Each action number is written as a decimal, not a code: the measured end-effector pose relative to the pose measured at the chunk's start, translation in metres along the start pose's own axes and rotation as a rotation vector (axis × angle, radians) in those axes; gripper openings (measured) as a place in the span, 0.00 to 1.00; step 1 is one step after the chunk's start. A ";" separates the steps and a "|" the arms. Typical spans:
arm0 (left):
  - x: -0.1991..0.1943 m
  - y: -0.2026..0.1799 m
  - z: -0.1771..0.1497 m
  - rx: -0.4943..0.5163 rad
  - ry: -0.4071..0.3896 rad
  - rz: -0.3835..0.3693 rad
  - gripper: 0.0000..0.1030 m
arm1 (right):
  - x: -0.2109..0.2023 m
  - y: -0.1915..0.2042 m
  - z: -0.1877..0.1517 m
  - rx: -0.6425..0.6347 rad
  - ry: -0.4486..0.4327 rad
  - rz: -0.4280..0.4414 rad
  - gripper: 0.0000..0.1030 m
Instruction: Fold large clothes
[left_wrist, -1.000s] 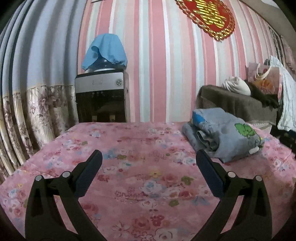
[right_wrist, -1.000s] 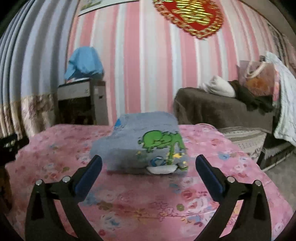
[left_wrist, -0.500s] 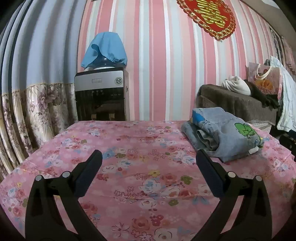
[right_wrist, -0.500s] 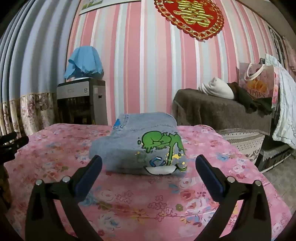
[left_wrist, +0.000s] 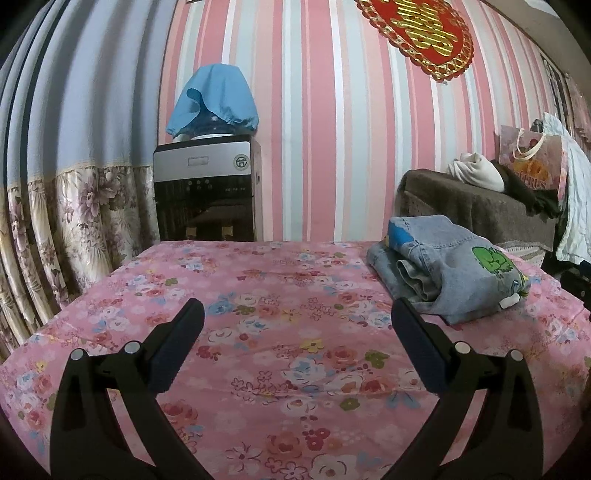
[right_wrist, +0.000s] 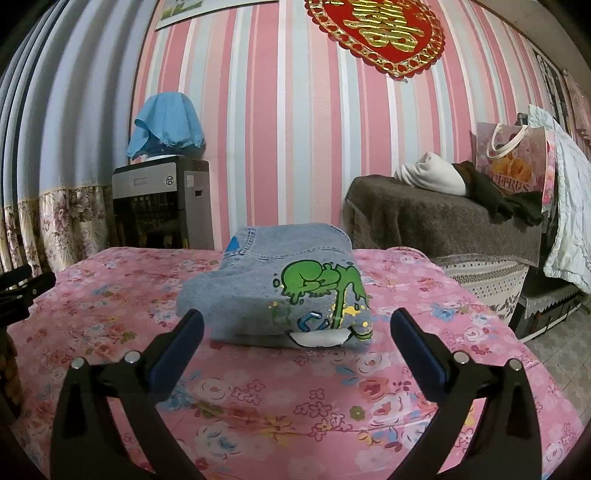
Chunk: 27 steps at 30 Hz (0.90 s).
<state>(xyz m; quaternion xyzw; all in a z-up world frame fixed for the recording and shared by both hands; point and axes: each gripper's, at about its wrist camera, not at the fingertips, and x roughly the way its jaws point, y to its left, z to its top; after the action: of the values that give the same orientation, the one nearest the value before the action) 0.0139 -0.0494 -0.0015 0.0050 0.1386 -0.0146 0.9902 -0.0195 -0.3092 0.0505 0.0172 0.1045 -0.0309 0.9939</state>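
A folded light-blue denim garment with a green cartoon print lies on the pink floral tablecloth. In the left wrist view it sits at the table's right side. My right gripper is open and empty, just in front of the folded denim, apart from it. My left gripper is open and empty above the bare middle of the cloth, left of the denim. The tips of the left gripper show at the left edge of the right wrist view.
A water dispenser with a blue cover stands behind the table against the striped wall. A brown-covered sofa with clothes and a gift bag stands at the right. Floral curtains hang at the left.
Both grippers have drawn back slightly and levelled; the folded denim now looks a little nearer and sharper in the right wrist view. Both grippers stay open and the denim has not moved.
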 end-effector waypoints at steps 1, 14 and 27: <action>0.000 0.000 0.000 0.002 0.001 -0.001 0.97 | 0.000 0.000 0.000 -0.001 0.000 0.000 0.98; 0.000 0.000 0.000 0.002 0.003 -0.001 0.97 | 0.000 0.000 0.000 0.001 0.000 -0.001 0.98; -0.001 0.002 0.000 0.007 0.001 -0.003 0.97 | 0.000 0.000 0.000 0.000 0.001 -0.001 0.98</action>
<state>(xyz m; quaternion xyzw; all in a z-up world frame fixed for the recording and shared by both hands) 0.0132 -0.0477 -0.0011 0.0083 0.1390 -0.0165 0.9901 -0.0194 -0.3095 0.0506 0.0173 0.1049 -0.0313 0.9938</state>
